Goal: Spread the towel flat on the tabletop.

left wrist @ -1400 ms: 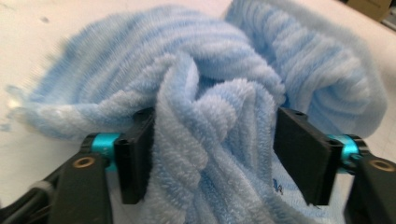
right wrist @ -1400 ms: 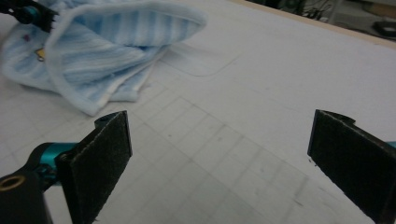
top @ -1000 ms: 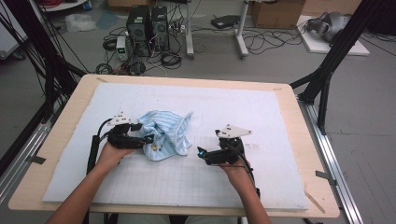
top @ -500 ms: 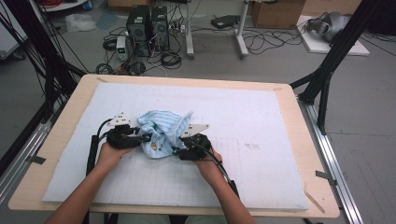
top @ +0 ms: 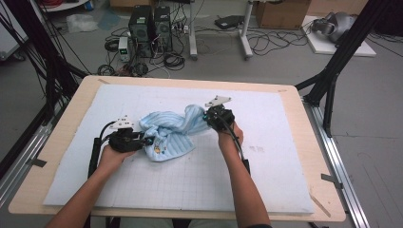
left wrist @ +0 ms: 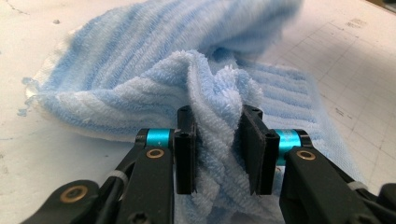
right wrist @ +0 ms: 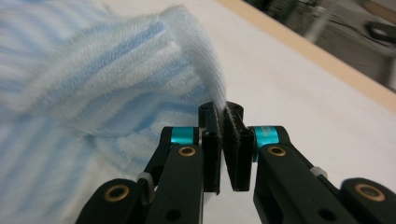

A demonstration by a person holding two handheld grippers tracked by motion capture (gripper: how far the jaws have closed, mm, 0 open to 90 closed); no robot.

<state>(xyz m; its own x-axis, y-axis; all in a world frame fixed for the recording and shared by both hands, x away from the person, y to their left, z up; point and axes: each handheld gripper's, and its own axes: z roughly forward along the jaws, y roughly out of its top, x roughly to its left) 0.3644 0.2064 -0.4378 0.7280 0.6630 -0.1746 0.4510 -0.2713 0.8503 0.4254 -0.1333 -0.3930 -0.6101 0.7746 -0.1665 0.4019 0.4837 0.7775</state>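
The crumpled light-blue striped terry towel (top: 170, 134) lies at the frame's centre on the white-padded bench (top: 285, 180). Both the left gripper (left wrist: 218, 140) and right gripper (right wrist: 223, 140) have just been closing; fingers clench towel edges. Grasping seems done; spreading flat remains.

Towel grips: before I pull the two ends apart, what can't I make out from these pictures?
- Towel: its underside and full shape, hidden by its own bunched folds in the high view.
- Left gripper: how deep the thick fold sits between the jaws; cut off by the bottom edge of the left gripper view.
- Right gripper: how much edge is pinched; the jaws cover it, and the towel is blurred in the right gripper view.
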